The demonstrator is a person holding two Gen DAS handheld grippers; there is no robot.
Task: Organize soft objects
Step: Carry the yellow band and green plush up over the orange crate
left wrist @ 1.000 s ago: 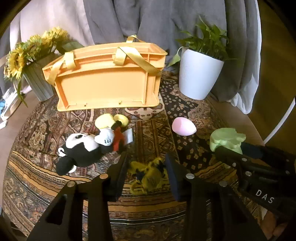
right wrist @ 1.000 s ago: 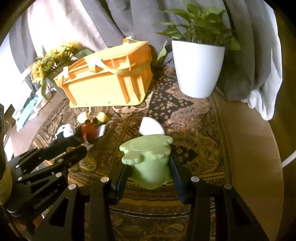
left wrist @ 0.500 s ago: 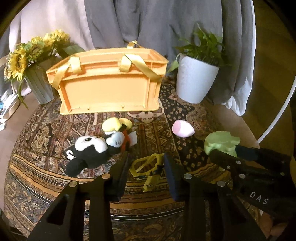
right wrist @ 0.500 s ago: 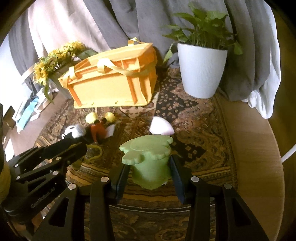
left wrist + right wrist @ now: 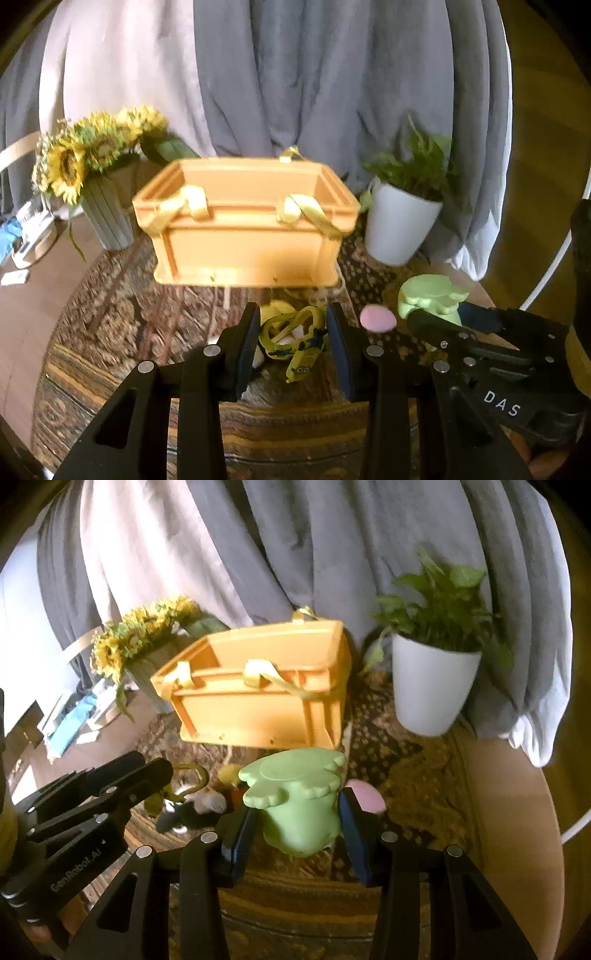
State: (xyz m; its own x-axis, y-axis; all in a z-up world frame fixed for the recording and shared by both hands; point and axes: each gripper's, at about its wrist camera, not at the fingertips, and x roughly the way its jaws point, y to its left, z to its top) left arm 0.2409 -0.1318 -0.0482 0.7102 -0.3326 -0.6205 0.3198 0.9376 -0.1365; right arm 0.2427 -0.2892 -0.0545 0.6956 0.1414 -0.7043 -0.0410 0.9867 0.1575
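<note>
- Both tools have risen from the patterned rug over the last second; the open-topped orange plastic crate with yellow fabric handles is now sitting lower and more central in both wrist views, its open mouth showing.
- The left gripper is clamping the yellow rubbery cartoon toy with looped straps, which was lying on the rug a second ago and is now hanging clear of it between the pads.
- The right gripper is staying clamped on the pale green soft moulded toy with a scalloped flat top, held upright.
- Judgement: both picks are done and the carry toward the crate is under way; release over the opening is what remains for these two.
- The pink egg-shaped soft sponge and the black-and-white plush figure are lying on the rug below, not yet collected.
- The white plastic pot with a green leafy plant is standing just right of the crate; the grey ribbed vase of sunflowers is standing just left of it.
- Open room is lying straight ahead, over the crate's near wall; the drooping handles across that rim could snag the dangling straps.
- The two tools are travelling side by side, close together, so lateral room between them is slight.
</note>
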